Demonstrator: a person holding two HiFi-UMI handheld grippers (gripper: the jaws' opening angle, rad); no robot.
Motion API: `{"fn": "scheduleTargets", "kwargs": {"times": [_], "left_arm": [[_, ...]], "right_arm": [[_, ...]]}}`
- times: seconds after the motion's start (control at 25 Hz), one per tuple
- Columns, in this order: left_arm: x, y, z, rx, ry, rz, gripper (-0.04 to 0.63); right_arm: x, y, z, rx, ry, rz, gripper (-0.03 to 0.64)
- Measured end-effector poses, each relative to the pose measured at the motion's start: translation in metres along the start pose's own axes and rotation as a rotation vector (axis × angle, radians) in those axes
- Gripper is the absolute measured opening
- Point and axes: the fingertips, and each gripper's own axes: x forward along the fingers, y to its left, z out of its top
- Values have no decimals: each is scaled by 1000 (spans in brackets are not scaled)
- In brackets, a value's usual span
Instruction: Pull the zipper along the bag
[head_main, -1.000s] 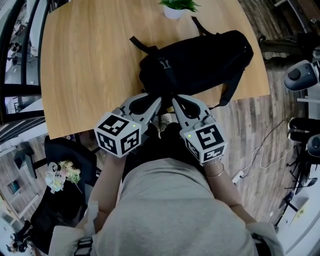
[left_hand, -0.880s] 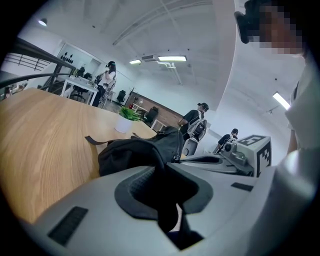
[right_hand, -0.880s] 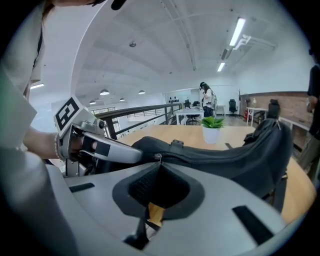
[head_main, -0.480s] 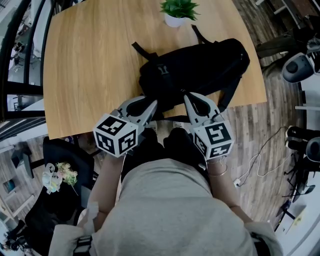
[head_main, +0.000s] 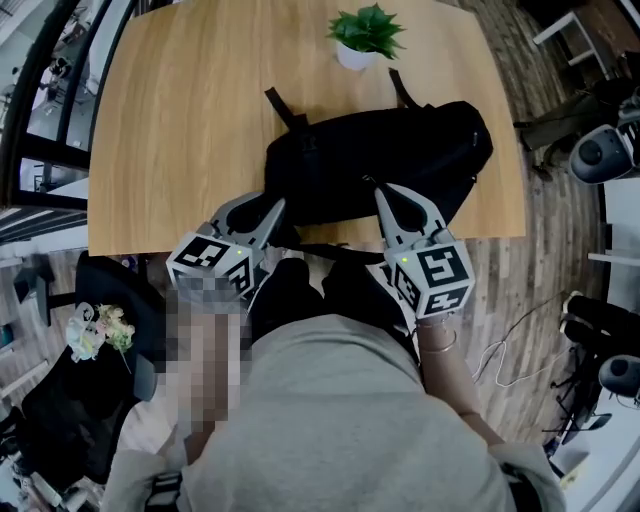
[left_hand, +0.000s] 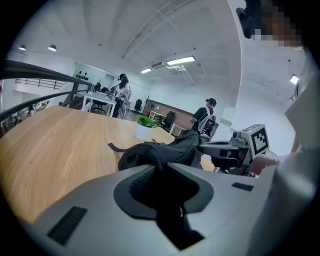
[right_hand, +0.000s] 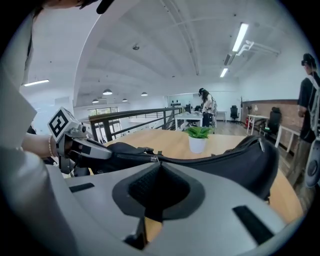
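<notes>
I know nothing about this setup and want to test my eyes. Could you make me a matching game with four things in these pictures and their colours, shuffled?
Things:
1. bag
2. leaves
3. pot
4. table

Colours:
A. white
B. light wood
C. black
D. green

Pairs: 1-C, 2-D, 3-A, 4-B

Black bag (head_main: 390, 150), tan wood-grain table (head_main: 190, 120)
</notes>
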Motion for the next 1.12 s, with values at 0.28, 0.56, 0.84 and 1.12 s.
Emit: {"fn": "scheduleTargets", "kwargs": {"times": [0.28,0.56,0.84,1.12], "left_arm": [[-3,0,0,0,-18,102,75],[-6,0,-1,-5,-28,205,78],[-8,-3,-2,19,-54,311,93],[-22,-11,10,122,-83,446,164]], "right_arm": [[-5,-17,4,-15,-20,59,14],[-9,-33,8,-9,-38,93,11],[-13,-37,9,-11,-59,128,9],[-17,-34,14,1,-88,178,9]]}}
